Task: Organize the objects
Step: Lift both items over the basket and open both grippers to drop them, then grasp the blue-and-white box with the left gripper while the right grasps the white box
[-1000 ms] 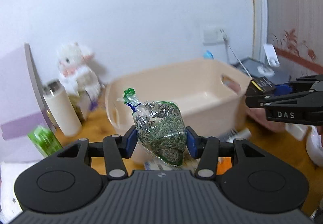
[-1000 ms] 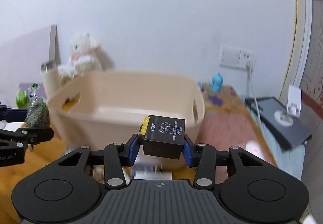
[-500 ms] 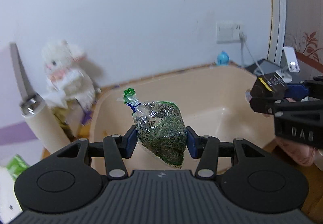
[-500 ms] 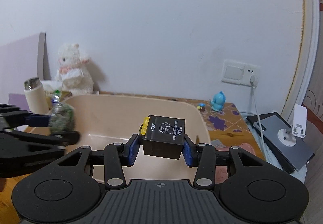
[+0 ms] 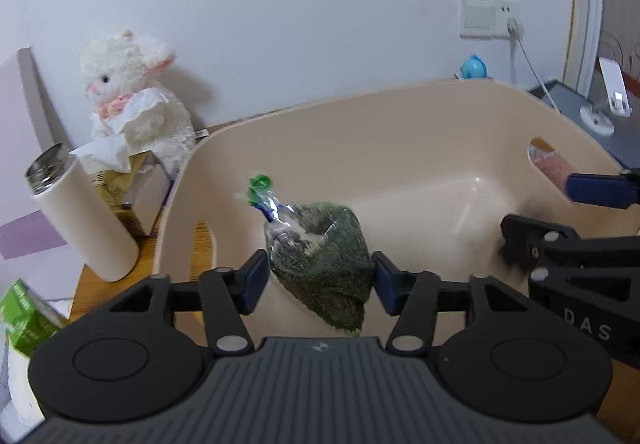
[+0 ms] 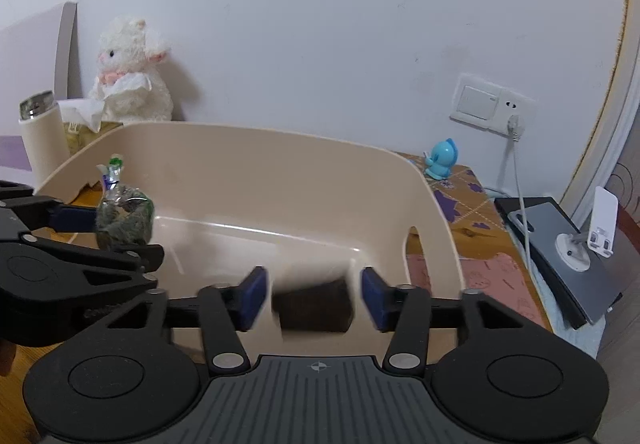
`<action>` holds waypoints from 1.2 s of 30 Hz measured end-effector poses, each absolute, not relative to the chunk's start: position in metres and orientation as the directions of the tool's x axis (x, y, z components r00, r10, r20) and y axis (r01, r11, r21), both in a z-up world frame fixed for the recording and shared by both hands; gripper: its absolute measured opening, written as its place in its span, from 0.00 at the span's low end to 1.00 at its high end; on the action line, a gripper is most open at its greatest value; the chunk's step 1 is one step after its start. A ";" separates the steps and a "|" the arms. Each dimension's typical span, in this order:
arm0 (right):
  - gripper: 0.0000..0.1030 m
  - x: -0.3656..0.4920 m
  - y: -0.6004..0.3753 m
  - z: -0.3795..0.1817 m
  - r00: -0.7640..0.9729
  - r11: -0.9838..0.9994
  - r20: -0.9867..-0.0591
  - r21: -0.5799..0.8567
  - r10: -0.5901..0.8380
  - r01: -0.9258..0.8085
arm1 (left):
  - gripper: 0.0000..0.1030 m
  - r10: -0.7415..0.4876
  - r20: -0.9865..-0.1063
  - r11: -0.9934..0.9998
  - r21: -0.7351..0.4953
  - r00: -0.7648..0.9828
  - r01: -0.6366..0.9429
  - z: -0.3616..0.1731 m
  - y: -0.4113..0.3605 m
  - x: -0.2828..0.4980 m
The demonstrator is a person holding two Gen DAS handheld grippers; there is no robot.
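The left tongs (image 5: 318,278) grip a clear bag of dried green herbs (image 5: 320,260), its knotted green top tilted up and to the left. The bag hangs over the open beige tub (image 5: 400,131), just inside its left wall.

The right tongs (image 6: 312,294) stand with their blue pads (image 6: 252,294) parted — a gap shows on each side of the black box (image 6: 314,306) between them. The box is blurred and sits low between the pads, over the tub's near part; whether it touches the floor of the tub cannot be told.

Beyond the left tongs and to their left stands a white flask (image 5: 80,215) with a metal rim, leaning in the fisheye view, and behind it a white plush lamb (image 5: 132,99) against the wall. Beyond the right tongs, past the tub's right wall, a small blue figurine (image 6: 440,159) sits on the wooden table (image 6: 468,199) — further right lies a grey laptop (image 6: 560,244) with a white phone stand (image 6: 588,240) on it.
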State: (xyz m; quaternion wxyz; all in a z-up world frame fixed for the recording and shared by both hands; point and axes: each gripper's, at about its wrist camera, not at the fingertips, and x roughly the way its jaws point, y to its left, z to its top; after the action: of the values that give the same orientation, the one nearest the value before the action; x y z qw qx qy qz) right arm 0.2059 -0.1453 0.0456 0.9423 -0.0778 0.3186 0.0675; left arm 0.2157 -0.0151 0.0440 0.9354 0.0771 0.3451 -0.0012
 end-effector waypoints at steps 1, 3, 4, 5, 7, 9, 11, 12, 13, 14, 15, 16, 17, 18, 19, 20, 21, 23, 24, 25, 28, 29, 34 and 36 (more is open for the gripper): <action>0.68 0.202 -0.148 0.049 0.795 0.979 -0.601 -0.096 0.085 -0.177 | 0.72 0.044 -0.639 0.990 0.131 0.768 0.053 0.048 -0.013 0.212; 0.73 0.194 -0.152 0.058 0.810 0.981 -0.579 -0.089 0.089 -0.171 | 0.78 0.022 -0.611 0.993 0.103 0.791 0.052 0.058 -0.009 0.199; 0.77 0.189 -0.154 0.063 0.819 0.982 -0.567 -0.087 0.089 -0.167 | 0.81 0.017 -0.601 0.994 0.098 0.799 0.052 0.063 -0.007 0.193; 0.82 0.186 -0.156 0.067 0.824 0.982 -0.559 -0.085 0.091 -0.166 | 0.82 0.014 -0.590 0.994 0.094 0.807 0.051 0.067 -0.005 0.188; 0.91 0.174 -0.161 0.073 0.834 0.984 -0.544 -0.074 0.097 -0.163 | 0.85 0.015 -0.571 0.995 0.092 0.821 0.047 0.075 0.000 0.176; 0.96 0.164 -0.165 0.076 0.838 0.984 -0.535 -0.068 0.104 -0.165 | 0.86 0.025 -0.561 0.995 0.094 0.827 0.034 0.078 0.005 0.166; 0.97 0.152 -0.168 0.075 0.836 0.982 -0.538 -0.074 0.106 -0.172 | 0.86 0.031 -0.560 0.996 0.086 0.828 0.021 0.079 0.011 0.158; 0.97 0.146 -0.168 0.074 0.837 0.982 -0.538 -0.079 0.104 -0.173 | 0.86 0.026 -0.564 0.997 0.073 0.825 0.019 0.078 0.015 0.152; 0.97 0.140 -0.169 0.072 0.837 0.982 -0.537 -0.084 0.100 -0.170 | 0.86 0.020 -0.570 0.998 0.064 0.821 0.020 0.078 0.018 0.148; 0.97 0.136 -0.170 0.070 0.835 0.982 -0.541 -0.084 0.100 -0.172 | 0.86 0.014 -0.578 0.998 0.059 0.816 0.024 0.078 0.021 0.144; 0.97 0.133 -0.171 0.067 0.831 0.981 -0.547 -0.081 0.103 -0.175 | 0.86 0.008 -0.582 0.998 0.060 0.813 0.033 0.077 0.022 0.137; 0.97 0.128 -0.173 0.064 0.826 0.981 -0.554 -0.077 0.105 -0.177 | 0.87 0.005 -0.583 0.997 0.065 0.812 0.040 0.076 0.024 0.132; 0.97 0.124 -0.174 0.062 0.823 0.981 -0.558 -0.075 0.106 -0.177 | 0.87 0.005 -0.586 0.996 0.074 0.810 0.048 0.075 0.025 0.126; 0.97 0.120 -0.174 0.058 0.820 0.981 -0.562 -0.076 0.105 -0.178 | 0.88 0.005 -0.589 0.995 0.081 0.808 0.052 0.073 0.026 0.122; 0.97 0.117 -0.175 0.053 0.816 0.981 -0.569 -0.081 0.101 -0.178 | 0.88 0.005 -0.594 0.995 0.084 0.804 0.056 0.070 0.027 0.119; 0.97 0.114 -0.174 0.049 0.813 0.980 -0.575 -0.088 0.096 -0.178 | 0.88 0.004 -0.602 0.995 0.085 0.798 0.058 0.067 0.028 0.116; 0.97 0.112 -0.174 0.043 0.806 0.979 -0.585 -0.096 0.088 -0.177 | 0.88 0.004 -0.613 0.995 0.082 0.790 0.058 0.062 0.029 0.114; 0.97 0.109 -0.175 0.033 0.793 0.979 -0.604 -0.103 0.078 -0.175 | 0.88 0.012 -0.650 0.996 0.073 0.760 0.047 0.051 0.030 0.113; 0.97 0.109 -0.175 0.026 0.784 0.980 -0.617 -0.103 0.073 -0.172 | 0.88 0.010 -0.672 0.997 0.063 0.740 0.044 0.042 0.031 0.114; 0.97 0.108 -0.176 0.021 0.777 0.980 -0.626 -0.101 0.071 -0.170 | 0.88 0.005 -0.686 0.998 0.053 0.728 0.044 0.036 0.033 0.114; 0.97 0.107 -0.179 0.004 0.754 0.983 -0.654 -0.089 0.064 -0.161 | 0.88 0.009 -0.725 0.998 0.052 0.689 0.042 0.015 0.033 0.118; 0.97 0.107 -0.179 0.000 0.746 0.984 -0.663 -0.087 0.060 -0.157 | 0.88 0.017 -0.736 0.997 0.060 0.676 0.041 0.009 0.032 0.119; 0.97 0.111 -0.179 -0.015 0.720 0.985 -0.692 -0.084 0.052 -0.151 | 0.88 0.010 -0.767 0.997 0.054 0.641 0.050 -0.009 0.030 0.123; 0.97 0.114 -0.178 -0.018 0.719 0.984 -0.694 -0.090 0.048 -0.153 | 0.88 0.002 -0.765 0.998 0.045 0.644 0.051 -0.011 0.029 0.126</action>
State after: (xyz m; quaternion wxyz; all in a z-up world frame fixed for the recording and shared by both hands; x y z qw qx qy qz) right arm 0.1138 -0.1781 -0.0179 0.9243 -0.0704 0.3711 0.0543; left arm 0.1259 0.0292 -0.0113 0.9061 0.0314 0.4216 -0.0135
